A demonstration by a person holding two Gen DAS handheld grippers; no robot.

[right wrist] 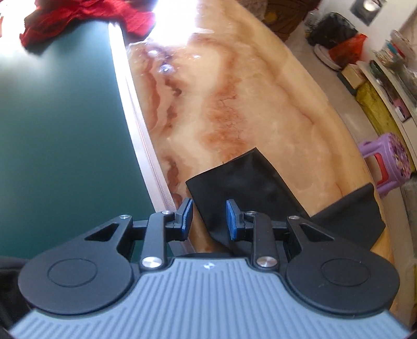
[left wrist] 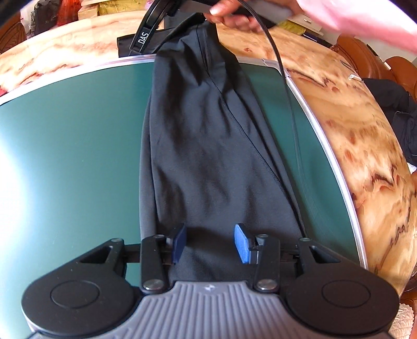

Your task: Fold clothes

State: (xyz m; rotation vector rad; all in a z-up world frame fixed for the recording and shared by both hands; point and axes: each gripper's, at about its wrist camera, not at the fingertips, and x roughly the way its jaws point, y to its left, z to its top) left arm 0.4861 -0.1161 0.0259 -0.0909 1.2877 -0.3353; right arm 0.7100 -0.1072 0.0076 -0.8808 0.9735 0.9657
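Left wrist view shows my left gripper poised over a dark grey garment, probably trousers, spread on the green mat. Its blue pads stand about half apart with the cloth passing beneath the gap; neither pad presses it, so I hold nothing there. The garment's long axis runs from 6 o'clock at my fingers up to 12 o'clock, narrowing as it goes, with a seam slanting from 12 toward 4. At the 12 o'clock end the cloth is lifted off the mat, beneath a hand with a pink sleeve at 1 o'clock. A black cable trails down the garment's right side. The marble table curves round the mat from 1 to 4 o'clock.

Right wrist view shows my right gripper with pads partly apart, over the marble beside the mat's edge. A black cloth end lies under the gap, pointing toward 1 o'clock; whether the pads pinch it I cannot tell. A red garment sits at 11 o'clock, a purple stool at 3.
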